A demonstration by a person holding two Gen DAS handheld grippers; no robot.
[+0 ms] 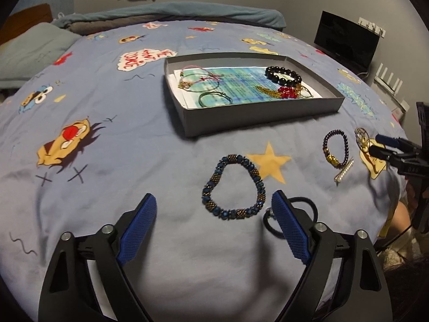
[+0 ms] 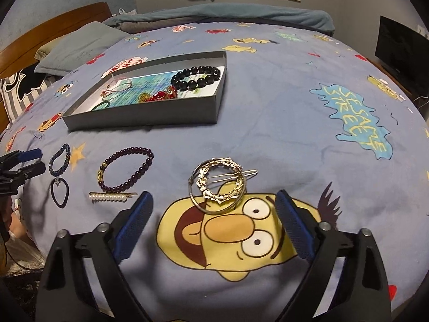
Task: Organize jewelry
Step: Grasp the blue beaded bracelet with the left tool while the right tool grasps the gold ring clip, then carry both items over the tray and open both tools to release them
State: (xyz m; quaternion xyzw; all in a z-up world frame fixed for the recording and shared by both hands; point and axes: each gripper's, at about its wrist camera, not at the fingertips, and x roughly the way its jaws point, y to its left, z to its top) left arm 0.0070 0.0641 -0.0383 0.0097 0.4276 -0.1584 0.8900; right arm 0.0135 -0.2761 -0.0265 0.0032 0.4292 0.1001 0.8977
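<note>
Left gripper (image 1: 214, 212): jaws wide, nothing between the pads, low over the blue cartoon-print bedspread (image 1: 107, 161). Dark blue and bronze beaded bracelet (image 1: 233, 186) just ahead, centre of the left-wrist frame, flat on the cloth. Black elastic hair tie (image 1: 308, 206) partly hidden behind the right-hand finger (touching it or not, cannot tell).

Right gripper (image 2: 214, 206): also spread wide, empty. Gold round filigree hair clip with thin wire hoops (image 2: 218, 185) directly ahead, middle of the right-wrist frame, over the yellow cartoon face.

Further out, left of that frame: dark purple beaded bracelet with gold charm (image 2: 126, 169), with a pearl-studded bar clip (image 2: 112, 196) just below it.

Upper centre-left: shallow grey cardboard box (image 2: 142, 118), already holding a black large-bead bracelet (image 2: 195, 77), red beads and thin cord pieces.

Step in hand, by judgement: sorting partly done, both grippers lined up for a pick. Next move likely calls for lowering each over its piece, pinching a rim, then carrying it to the box.
</note>
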